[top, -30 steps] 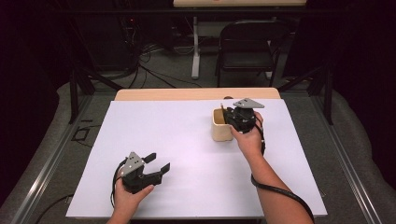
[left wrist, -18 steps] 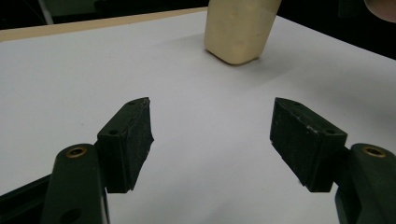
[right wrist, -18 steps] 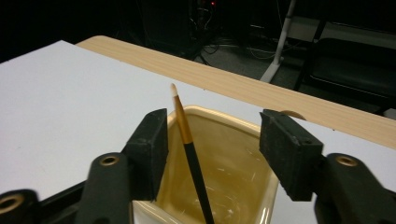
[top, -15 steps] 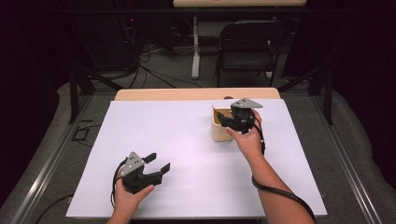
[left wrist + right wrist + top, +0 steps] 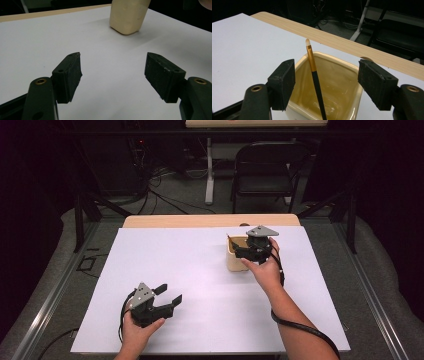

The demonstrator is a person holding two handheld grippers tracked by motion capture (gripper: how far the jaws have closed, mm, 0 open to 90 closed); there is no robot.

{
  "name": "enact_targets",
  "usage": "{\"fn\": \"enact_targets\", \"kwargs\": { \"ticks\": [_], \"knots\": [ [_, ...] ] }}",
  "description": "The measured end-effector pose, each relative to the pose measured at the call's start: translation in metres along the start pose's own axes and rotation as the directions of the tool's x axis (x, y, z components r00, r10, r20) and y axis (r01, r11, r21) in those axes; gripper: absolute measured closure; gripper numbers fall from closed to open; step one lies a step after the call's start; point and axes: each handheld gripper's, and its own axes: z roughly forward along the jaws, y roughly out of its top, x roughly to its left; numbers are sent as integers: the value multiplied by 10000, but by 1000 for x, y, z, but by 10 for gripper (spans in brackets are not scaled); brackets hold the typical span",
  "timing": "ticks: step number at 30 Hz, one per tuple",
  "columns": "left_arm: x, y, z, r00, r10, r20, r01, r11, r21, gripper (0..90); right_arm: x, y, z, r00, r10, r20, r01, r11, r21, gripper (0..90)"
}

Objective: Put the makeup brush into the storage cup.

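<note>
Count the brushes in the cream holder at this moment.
1: a black-handled brush leans in the cream holder, tip up, between the open right gripper jaws. Others could lie hidden inside.

Brush standing in pot, pot on table, right of centre

My right gripper is held out at arm's length, its jaws having just opened wide. My left gripper rests near me, jaws spread, gripping nothing.
</note>
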Motion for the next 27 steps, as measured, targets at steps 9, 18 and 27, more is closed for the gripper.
{"fn": "enact_targets", "kwargs": {
  "ticks": [9, 18, 27],
  "knots": [
    [0, 0, 0, 10000, -4, -8, 4, 10000, 2, 295, 0, 2, -2, 10000, -56, -3, 56, 10000, -37, 299],
    [0, 0, 0, 10000, 2, 34, -2, 10000, -8, 295, 2, 4, -5, 9999, -51, -93, 50, 10000, -79, 300],
    [0, 0, 0, 10000, -2, -4, 2, 10000, -2, 295, 2, 6, -8, 9999, -72, -119, 71, 9999, -99, 300]
  ]
}}
